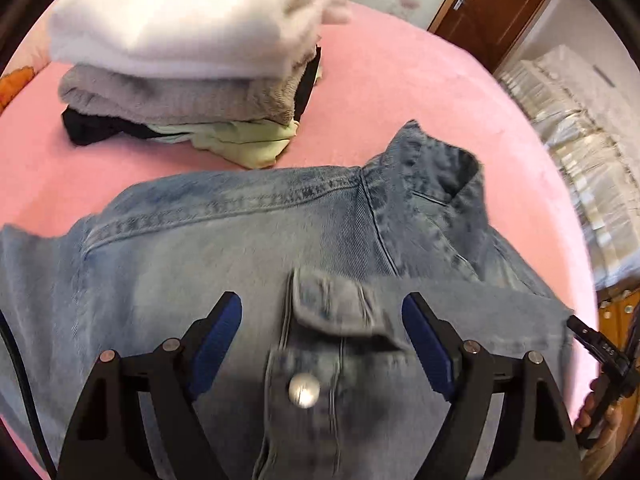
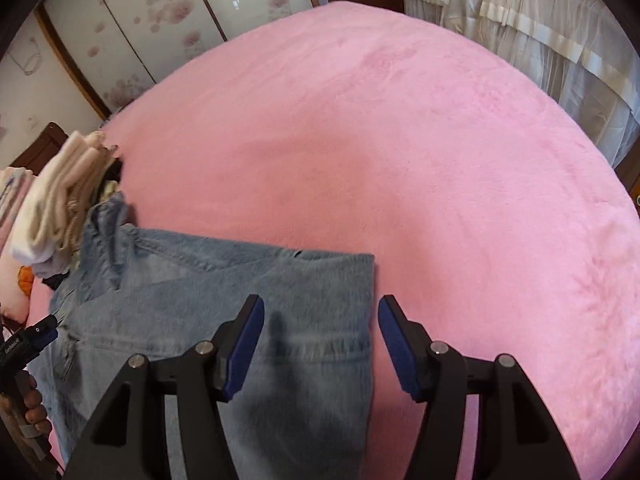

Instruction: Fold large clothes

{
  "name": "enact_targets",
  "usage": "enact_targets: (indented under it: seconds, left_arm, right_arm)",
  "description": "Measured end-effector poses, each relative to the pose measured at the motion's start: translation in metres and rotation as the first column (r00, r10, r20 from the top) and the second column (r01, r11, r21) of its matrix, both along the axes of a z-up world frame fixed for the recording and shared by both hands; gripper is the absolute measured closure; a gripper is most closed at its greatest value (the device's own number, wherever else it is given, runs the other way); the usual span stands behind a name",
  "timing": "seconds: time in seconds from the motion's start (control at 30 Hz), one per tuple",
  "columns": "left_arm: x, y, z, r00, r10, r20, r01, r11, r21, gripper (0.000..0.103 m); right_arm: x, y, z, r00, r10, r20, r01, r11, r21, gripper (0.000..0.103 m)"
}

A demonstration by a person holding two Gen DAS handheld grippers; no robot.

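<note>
A light blue denim jacket lies partly folded on the pink bed, collar toward the far right. My left gripper is open just above it, with a pocket flap and a metal button between the jaws. In the right wrist view the jacket lies flat with a straight folded edge at its right. My right gripper is open over that edge and holds nothing. The right gripper also shows at the left view's right edge, and the left gripper at the right view's left edge.
A stack of folded clothes, white on top, then grey, black and pale green, sits beyond the jacket; it also shows in the right wrist view. The pink blanket spreads far to the right. White bedding, a wooden door and floral panels stand behind.
</note>
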State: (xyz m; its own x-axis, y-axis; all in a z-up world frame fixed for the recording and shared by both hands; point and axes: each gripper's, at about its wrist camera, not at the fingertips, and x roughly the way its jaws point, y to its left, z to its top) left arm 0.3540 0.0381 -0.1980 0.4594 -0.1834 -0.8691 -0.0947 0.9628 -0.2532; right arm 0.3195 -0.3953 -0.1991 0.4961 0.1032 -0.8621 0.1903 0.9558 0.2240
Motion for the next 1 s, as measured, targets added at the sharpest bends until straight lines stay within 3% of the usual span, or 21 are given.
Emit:
enact_targets:
  seconds: [0.03,0.07,0.1,0.23,0.37,0.5,0.63,0.7,1.0]
  left_arm:
    - [0.004,-0.003,-0.005,1.000,0.010,-0.007,-0.009,0.999,0.036,0.026]
    - [0.008,-0.006,-0.013,0.999,0.019,-0.026,-0.017,0.995,0.094,0.027]
    - [0.010,-0.008,-0.023,0.999,0.012,-0.049,-0.006,0.993,0.116,0.028]
    - [0.004,-0.019,-0.028,1.000,-0.023,-0.018,0.026,0.981,0.192,0.028]
    - [0.000,-0.024,-0.012,0.999,-0.029,-0.020,0.032,0.982,0.188,0.028]
    - [-0.018,-0.035,0.020,0.998,-0.063,0.022,0.058,0.982,0.181,0.027]
    - [-0.051,-0.050,0.064,0.992,-0.090,0.094,0.075,0.986,0.147,0.011]
    - [-0.067,-0.048,0.087,0.987,-0.096,0.127,0.082,0.990,0.111,0.008]
    - [-0.167,-0.045,0.163,0.972,-0.130,0.197,0.122,0.991,0.052,0.008]
  right_arm:
    - [0.005,0.002,-0.007,1.000,0.006,-0.017,-0.006,0.999,-0.031,0.046]
    - [0.007,0.003,-0.012,1.000,-0.001,-0.031,-0.002,0.996,-0.087,0.057]
    - [0.008,0.003,-0.018,0.999,-0.013,-0.043,0.006,0.989,-0.147,0.061]
    - [0.001,-0.006,-0.024,0.999,-0.038,-0.025,0.035,0.991,-0.127,0.061]
    - [-0.007,-0.001,-0.011,0.999,-0.040,-0.029,0.034,0.983,-0.179,0.060]
    - [-0.033,0.014,0.018,1.000,-0.011,0.017,0.015,0.978,-0.209,0.058]
    - [-0.071,0.042,0.053,0.996,0.029,0.082,-0.010,0.975,-0.220,0.058]
    - [-0.086,0.058,0.068,0.994,0.042,0.105,-0.019,0.977,-0.213,0.058]
    - [-0.172,0.133,0.142,0.964,0.110,0.240,-0.068,0.982,-0.178,0.052]
